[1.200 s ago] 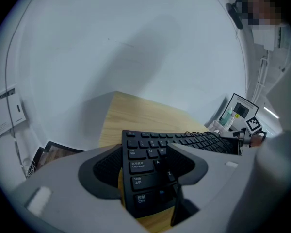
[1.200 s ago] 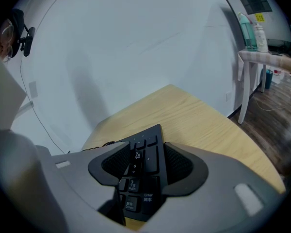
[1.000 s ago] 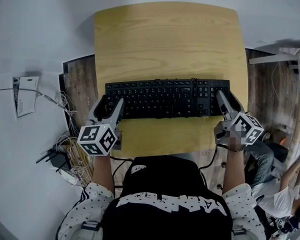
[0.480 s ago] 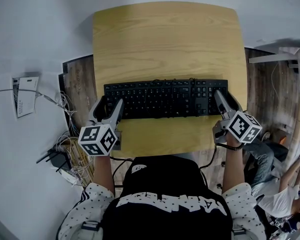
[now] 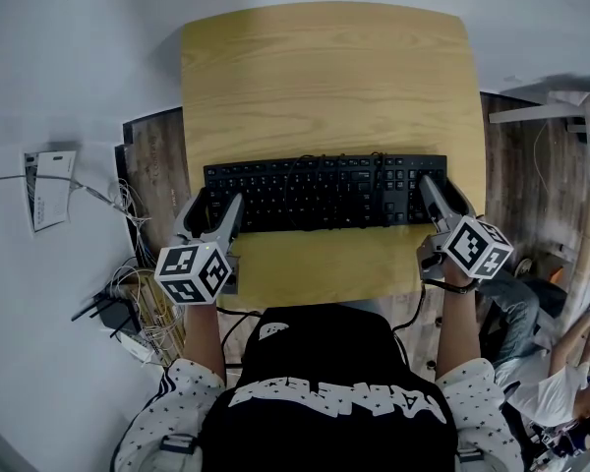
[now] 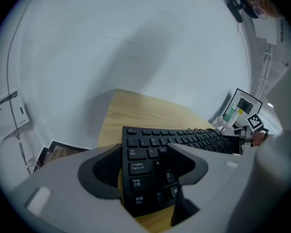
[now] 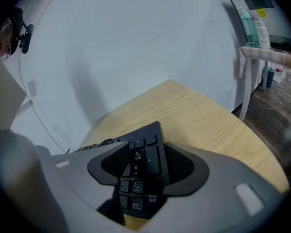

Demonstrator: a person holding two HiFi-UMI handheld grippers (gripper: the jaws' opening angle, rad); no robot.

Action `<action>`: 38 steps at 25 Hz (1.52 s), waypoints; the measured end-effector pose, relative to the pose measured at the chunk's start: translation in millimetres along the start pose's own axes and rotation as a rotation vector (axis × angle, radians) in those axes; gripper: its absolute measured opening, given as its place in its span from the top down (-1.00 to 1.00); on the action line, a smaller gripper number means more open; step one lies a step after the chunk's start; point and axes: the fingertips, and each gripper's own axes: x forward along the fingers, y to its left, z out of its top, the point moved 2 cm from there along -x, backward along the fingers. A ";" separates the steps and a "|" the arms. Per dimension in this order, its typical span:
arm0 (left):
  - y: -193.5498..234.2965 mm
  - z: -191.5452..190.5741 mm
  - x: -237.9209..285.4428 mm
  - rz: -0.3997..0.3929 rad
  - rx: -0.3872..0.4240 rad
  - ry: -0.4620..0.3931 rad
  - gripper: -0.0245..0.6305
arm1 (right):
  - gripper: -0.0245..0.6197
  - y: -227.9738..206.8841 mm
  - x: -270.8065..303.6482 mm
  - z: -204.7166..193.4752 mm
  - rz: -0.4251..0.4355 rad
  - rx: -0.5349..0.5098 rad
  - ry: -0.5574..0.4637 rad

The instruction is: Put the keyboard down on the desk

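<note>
My torso (image 5: 324,382) hides the surface's (image 5: 324,77) near edge, bottom centre. Underside of the keyboard (image 5: 324,193) unseen; I can't tell if it touches. Print on paper (image 5: 47,200), far left: too small.

left hand-held gripper (image 6: 145,171) | jaws clamped on keyboard (image 6: 194,139) left end | wooden desk (image 6: 136,113) beneath

Grey left gripper (image 5: 219,202) and right gripper (image 5: 441,189), black ribbed jaws, checkered marker cubes (image 5: 191,273), white dotted sleeves (image 5: 167,406), black lettered top (image 5: 324,367).
</note>
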 end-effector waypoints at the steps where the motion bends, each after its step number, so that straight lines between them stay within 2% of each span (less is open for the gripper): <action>1: 0.1 -0.6 0.5 0.002 0.002 0.003 0.10 | 0.18 -0.2 -0.1 -0.3 -0.002 -0.002 -0.001; 17: -0.1 -2.1 1.9 0.021 0.010 0.005 0.09 | 0.16 -3.5 -1.9 -0.6 -0.056 -0.061 -0.054; 30: -0.1 -1.1 3.3 0.005 0.000 0.001 0.09 | 0.09 -6.8 -3.2 0.1 -0.081 -0.079 -0.088; 35: 2.7 1.5 -1.8 0.009 0.012 -0.041 0.10 | -0.08 -4.2 -9.3 -0.8 -0.067 -0.091 -0.095; 38: 7.9 6.1 -8.3 0.009 -0.015 -0.093 0.22 | -0.08 -3.4 -14.1 8.2 -0.080 -0.094 -0.134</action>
